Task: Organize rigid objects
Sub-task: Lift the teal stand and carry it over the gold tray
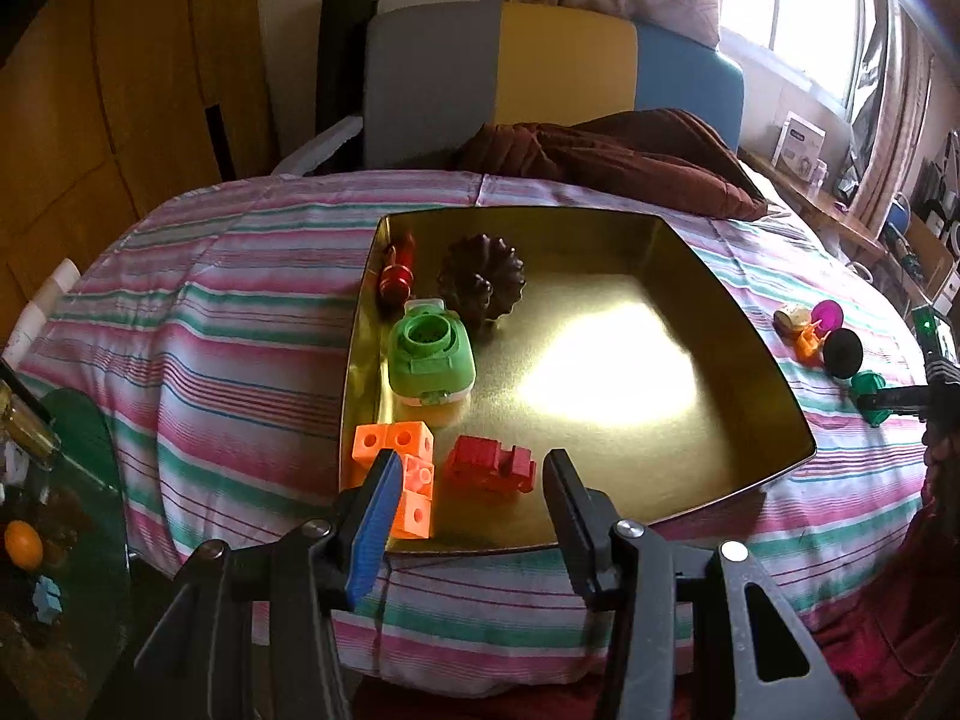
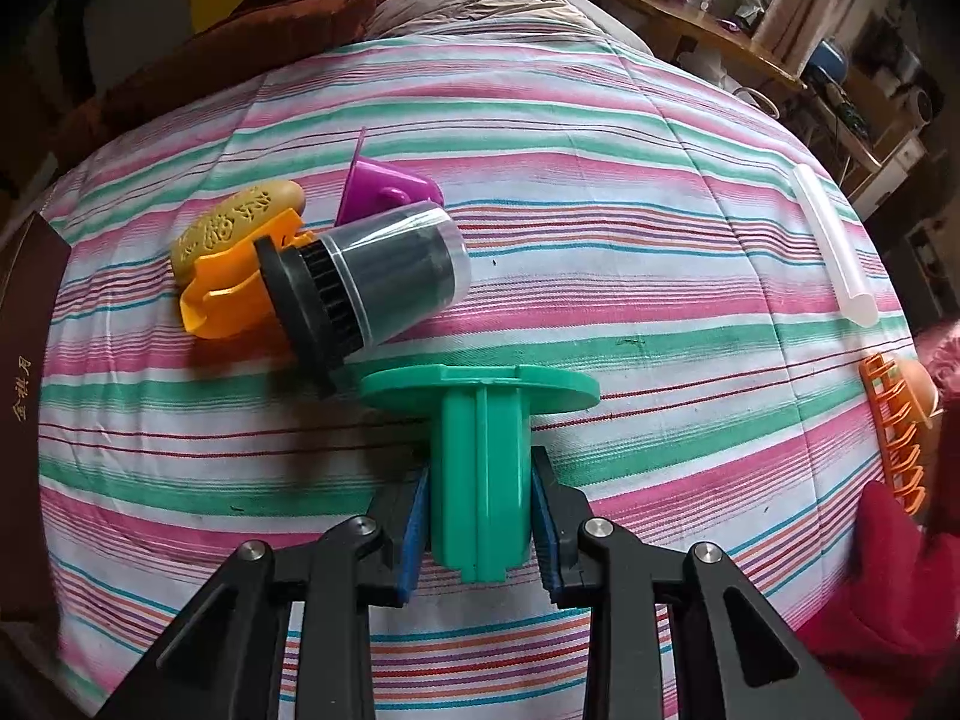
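A gold metal tray (image 1: 750, 324) lies on the striped bedspread. In it are an orange block chain (image 1: 399, 450), a red toy train (image 1: 492, 464), a green toy (image 1: 429, 354), a dark fluted mould (image 1: 483, 285) and a small red bottle (image 1: 399, 273). My left gripper (image 1: 474, 480) is open and empty at the tray's near edge. My right gripper (image 2: 480, 516) is shut on a green spool (image 2: 480, 450), also seen in the left wrist view (image 1: 870, 396). Beyond it lie a black brush in a clear cap (image 2: 372, 282), an orange clip (image 2: 231, 294), a yellow piece (image 2: 234, 228) and a purple piece (image 2: 384, 192).
A white tube (image 2: 834, 246) and an orange comb-like rack (image 2: 894, 432) lie to the right on the bedspread. A brown quilt (image 1: 630, 156) and a headboard (image 1: 540, 72) are behind the tray. A dark book (image 2: 24, 390) is at the left edge.
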The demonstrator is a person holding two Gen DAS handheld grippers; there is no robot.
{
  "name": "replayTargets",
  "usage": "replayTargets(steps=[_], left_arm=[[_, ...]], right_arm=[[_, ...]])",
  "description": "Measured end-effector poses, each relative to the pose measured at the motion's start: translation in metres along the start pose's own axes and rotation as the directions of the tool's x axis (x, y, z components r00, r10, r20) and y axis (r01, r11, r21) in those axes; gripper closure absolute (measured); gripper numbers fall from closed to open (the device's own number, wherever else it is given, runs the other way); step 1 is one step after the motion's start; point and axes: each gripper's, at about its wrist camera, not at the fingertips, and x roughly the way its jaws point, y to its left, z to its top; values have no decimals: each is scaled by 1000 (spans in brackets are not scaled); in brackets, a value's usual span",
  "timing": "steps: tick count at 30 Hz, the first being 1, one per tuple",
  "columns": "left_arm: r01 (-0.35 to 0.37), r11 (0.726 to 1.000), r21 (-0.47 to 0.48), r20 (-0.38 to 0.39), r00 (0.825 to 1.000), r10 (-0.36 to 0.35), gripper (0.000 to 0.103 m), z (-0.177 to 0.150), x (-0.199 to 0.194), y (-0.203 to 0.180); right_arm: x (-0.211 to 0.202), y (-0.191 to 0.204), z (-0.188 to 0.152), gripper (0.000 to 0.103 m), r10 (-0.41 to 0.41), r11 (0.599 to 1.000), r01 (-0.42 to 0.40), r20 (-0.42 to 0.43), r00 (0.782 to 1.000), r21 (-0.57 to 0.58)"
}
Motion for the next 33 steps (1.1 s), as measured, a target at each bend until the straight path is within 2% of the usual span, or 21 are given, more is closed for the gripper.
replayTargets(steps=[11, 23, 28, 33], left_arm=[[-2, 1000, 19, 24, 1000, 1, 54, 1, -8, -4], [-11, 1000, 19, 34, 999, 10, 54, -3, -11, -3], [-13, 1000, 12, 35, 999, 13, 54, -3, -13, 0], [-14, 1000, 9, 42, 999, 14, 54, -4, -14, 3]], right_arm=[[-1, 8, -2, 73, -11, 999, 13, 21, 1000, -49], [-9, 31, -12, 73, 38, 989, -34, 29, 999, -144], [-7, 33, -11, 73, 92, 983, -92, -5, 996, -160], [-14, 50, -21, 73, 171, 960, -179, -57, 984, -214]])
